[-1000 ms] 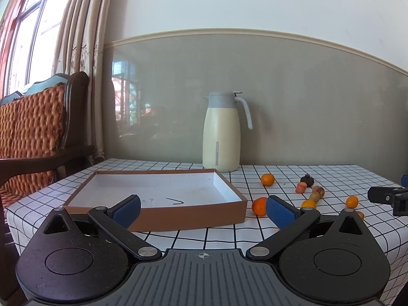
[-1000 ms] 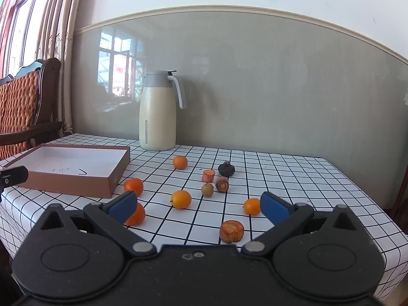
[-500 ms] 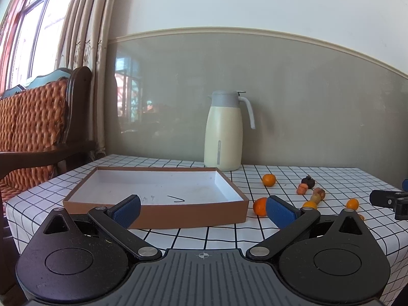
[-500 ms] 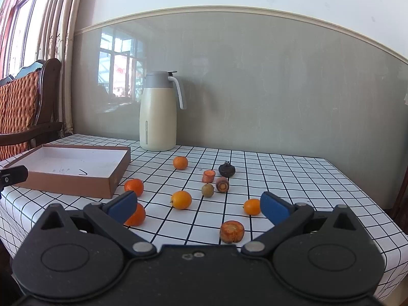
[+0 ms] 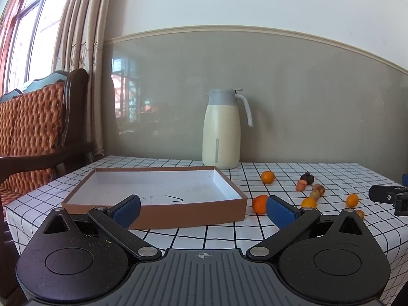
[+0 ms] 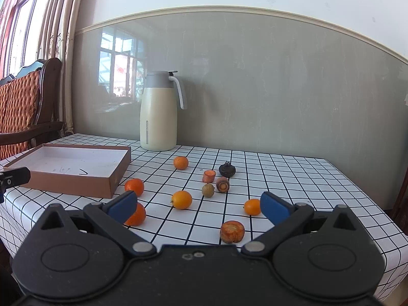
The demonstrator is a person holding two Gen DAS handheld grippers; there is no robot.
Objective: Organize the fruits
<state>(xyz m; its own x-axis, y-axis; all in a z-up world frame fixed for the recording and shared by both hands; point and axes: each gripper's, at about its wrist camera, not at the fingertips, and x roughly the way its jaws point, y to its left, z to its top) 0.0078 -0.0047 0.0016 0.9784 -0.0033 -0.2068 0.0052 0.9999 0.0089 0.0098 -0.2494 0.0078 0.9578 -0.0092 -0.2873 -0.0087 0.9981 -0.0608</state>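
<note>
Right wrist view: right tool (image 6: 197, 205) spread wide, empty, fruits (image 6: 181, 199) scattered on the checked tabletop (image 6: 293, 178) beside the box (image 6: 112, 178); left tool (image 5: 202, 207) likewise spread, facing the box

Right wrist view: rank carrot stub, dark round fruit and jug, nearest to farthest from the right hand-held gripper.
1. Carrot stub: on the cloth just ahead, between the open fingers of the right hand-held gripper.
2. Dark round fruit: mid-table, slightly right of centre.
3. Jug: at the back by the wall, left of centre.
</note>
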